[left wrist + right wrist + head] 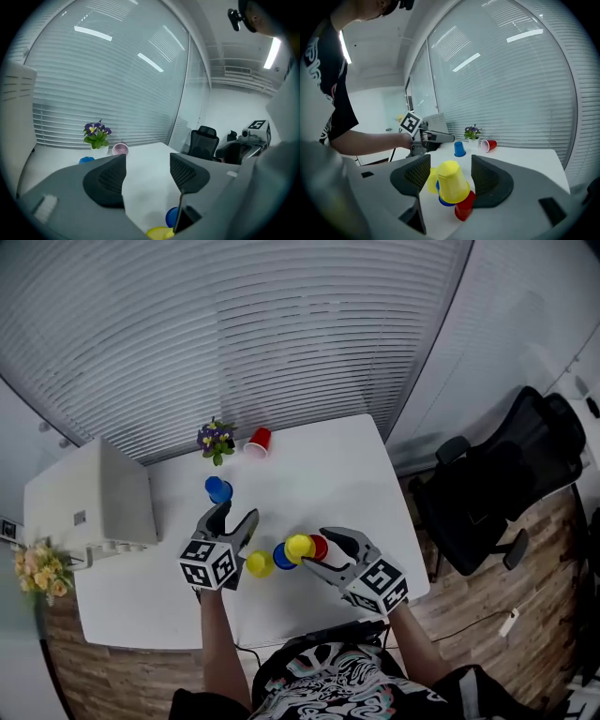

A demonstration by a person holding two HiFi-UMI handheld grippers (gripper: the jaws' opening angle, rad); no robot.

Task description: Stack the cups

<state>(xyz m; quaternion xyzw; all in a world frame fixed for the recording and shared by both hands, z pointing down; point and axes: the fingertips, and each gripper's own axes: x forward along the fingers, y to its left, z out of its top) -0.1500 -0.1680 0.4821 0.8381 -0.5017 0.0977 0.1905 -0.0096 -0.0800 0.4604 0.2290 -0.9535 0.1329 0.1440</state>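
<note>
the upturned yellow plastic cup (450, 183) sits atop a blue plastic cup (445, 202) and a red plastic cup (464, 211) near the white desk's (309, 465) near edge, likely to build the stack; the right tool (450, 165) straddles it, jaws wide, not pressing; the left tool (147, 161) gapes empty

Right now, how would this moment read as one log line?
left tongs: open, empty | right tongs: open around yellow cup | yellow cup: inverted over blue cup and red cup
</note>
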